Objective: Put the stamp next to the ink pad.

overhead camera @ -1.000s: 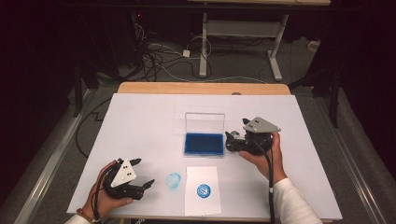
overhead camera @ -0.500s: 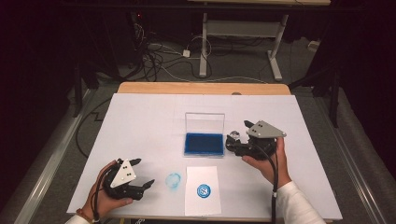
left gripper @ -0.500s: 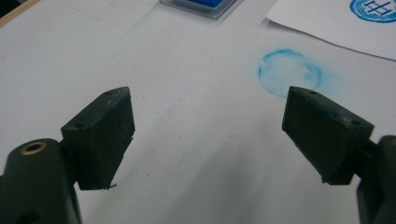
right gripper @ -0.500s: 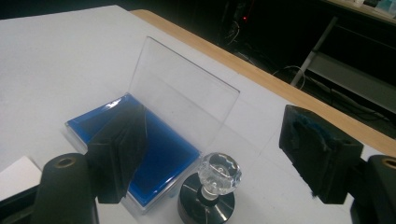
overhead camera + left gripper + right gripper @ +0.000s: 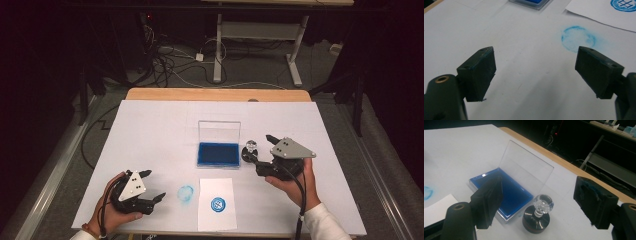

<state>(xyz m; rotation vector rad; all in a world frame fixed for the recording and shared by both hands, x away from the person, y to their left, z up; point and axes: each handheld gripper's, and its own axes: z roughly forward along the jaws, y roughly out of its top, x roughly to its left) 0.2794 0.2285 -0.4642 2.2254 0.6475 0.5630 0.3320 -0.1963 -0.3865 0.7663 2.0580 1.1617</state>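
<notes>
The right gripper [image 5: 257,150] was seen right of the middle of the high view, with its jaws held wide apart and nothing between them. The stamp [image 5: 249,150] stood upright on the white table [image 5: 150,130], just beside the blue ink pad [image 5: 218,154] and its clear raised lid [image 5: 219,131]. In the lower left, the left gripper [image 5: 152,186] was held open too. A blue ring mark [image 5: 186,193] was seen near it, beside the stamped paper [image 5: 216,204].

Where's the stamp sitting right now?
In the high view the stamp stands upright on the table, just right of the blue ink pad, between the open jaws of the right hand-held gripper.
</notes>
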